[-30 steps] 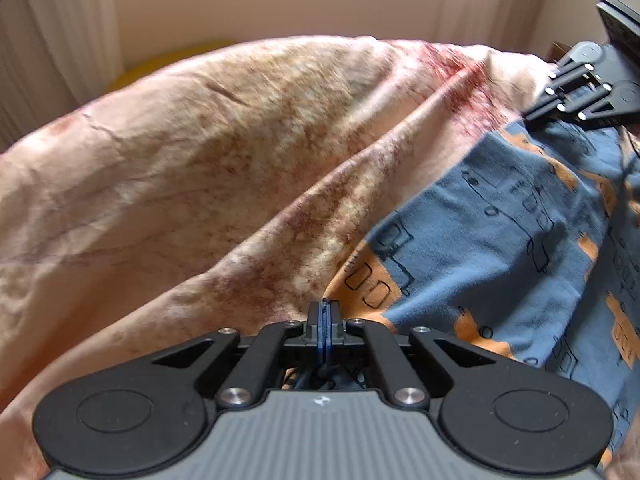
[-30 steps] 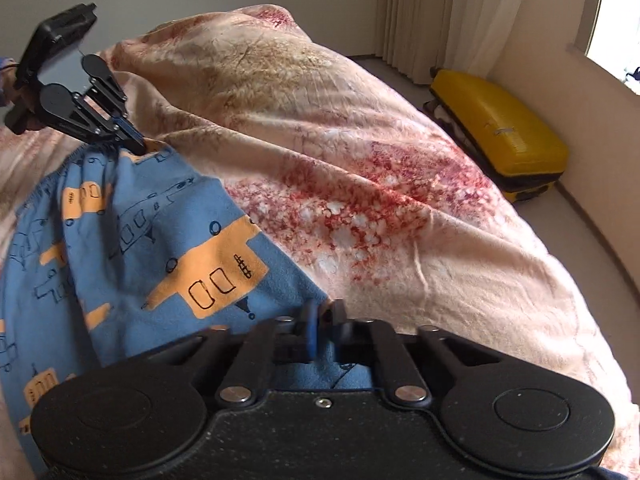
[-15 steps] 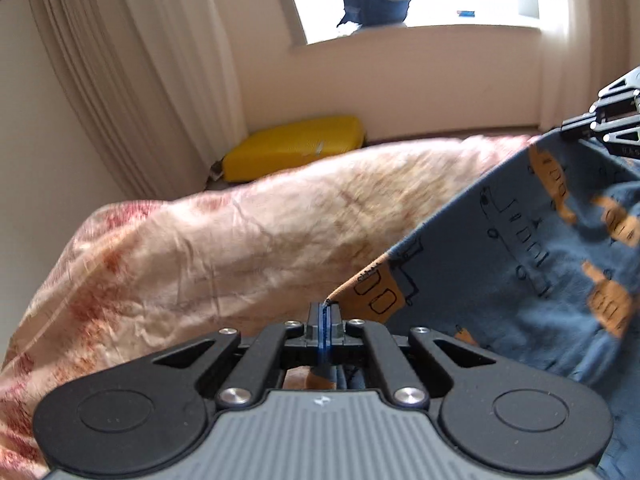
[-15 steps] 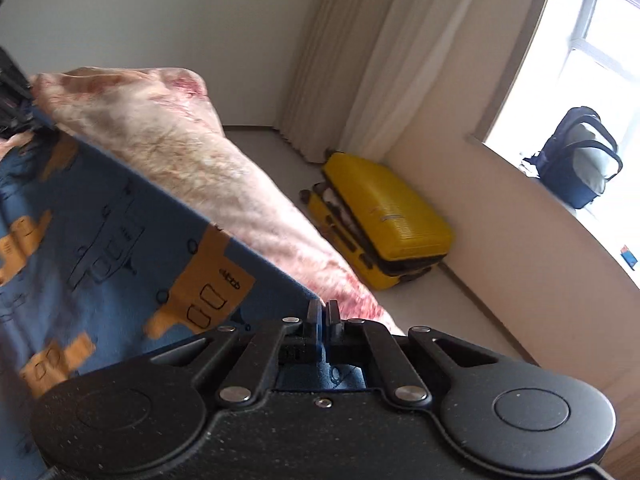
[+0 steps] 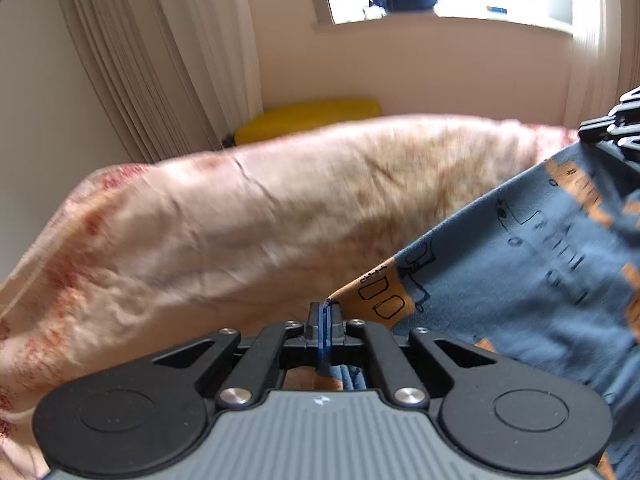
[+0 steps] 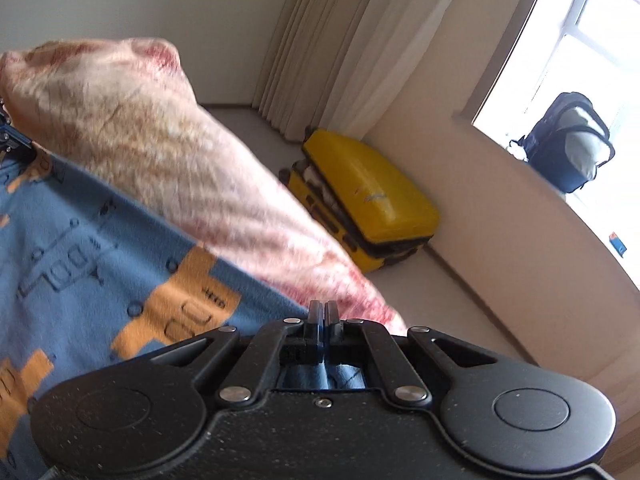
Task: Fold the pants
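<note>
The pants [image 5: 532, 264] are blue with orange vehicle prints and hang stretched in the air between my two grippers. My left gripper [image 5: 325, 312] is shut on one corner of the pants. My right gripper [image 6: 323, 312] is shut on the other corner of the pants [image 6: 92, 256]. The right gripper also shows at the right edge of the left wrist view [image 5: 612, 128]. The left gripper shows at the left edge of the right wrist view [image 6: 10, 138]. The lower part of the pants is hidden below both views.
A bed with a pink and beige patterned blanket [image 5: 240, 232] lies under the pants. A yellow suitcase [image 6: 364, 196] lies on the floor by cream curtains [image 6: 340, 48]. A dark backpack [image 6: 568, 144] sits on the window sill.
Both grippers have lifted the pants off the blanket and tilted upward. The pants went from lying on the bed to hanging taut in the air between them.
</note>
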